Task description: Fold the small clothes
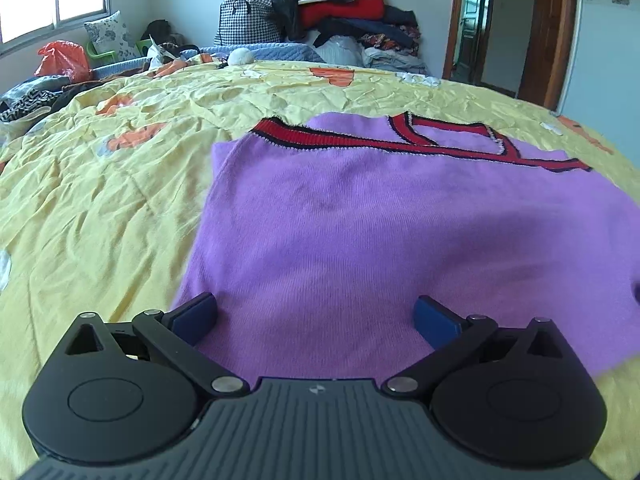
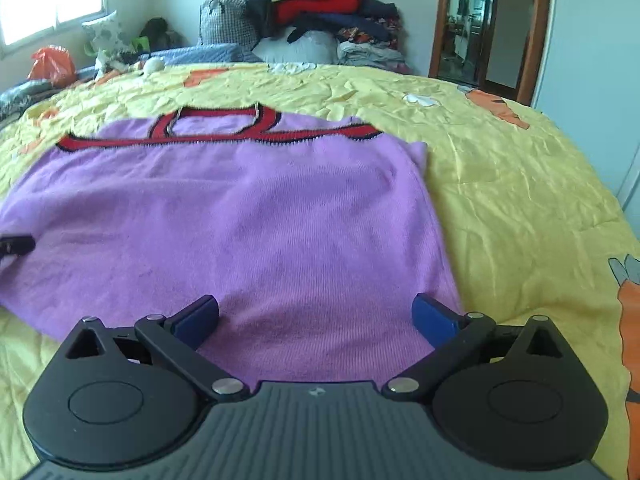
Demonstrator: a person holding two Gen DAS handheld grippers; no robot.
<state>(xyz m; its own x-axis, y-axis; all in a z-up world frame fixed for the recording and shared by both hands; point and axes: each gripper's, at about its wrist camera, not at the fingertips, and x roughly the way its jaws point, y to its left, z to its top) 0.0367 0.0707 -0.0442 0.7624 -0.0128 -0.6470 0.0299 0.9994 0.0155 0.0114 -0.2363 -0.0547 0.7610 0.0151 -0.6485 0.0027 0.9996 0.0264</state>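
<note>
Both of your hand-held grippers hang spread wide over the purple sweater on the bed.

Your left hand-held gripper [image 1: 316,318] has its blue fingers apart above the near-left part of the purple sweater [image 1: 384,240], gripping nothing. Your right hand-held gripper [image 2: 316,318] is likewise apart over the near-right part. The sweater lies flat on the yellow bedspread [image 2: 520,200], red trim [image 2: 224,134] at its far edge, clothes pile [image 1: 340,12] beyond.
</note>
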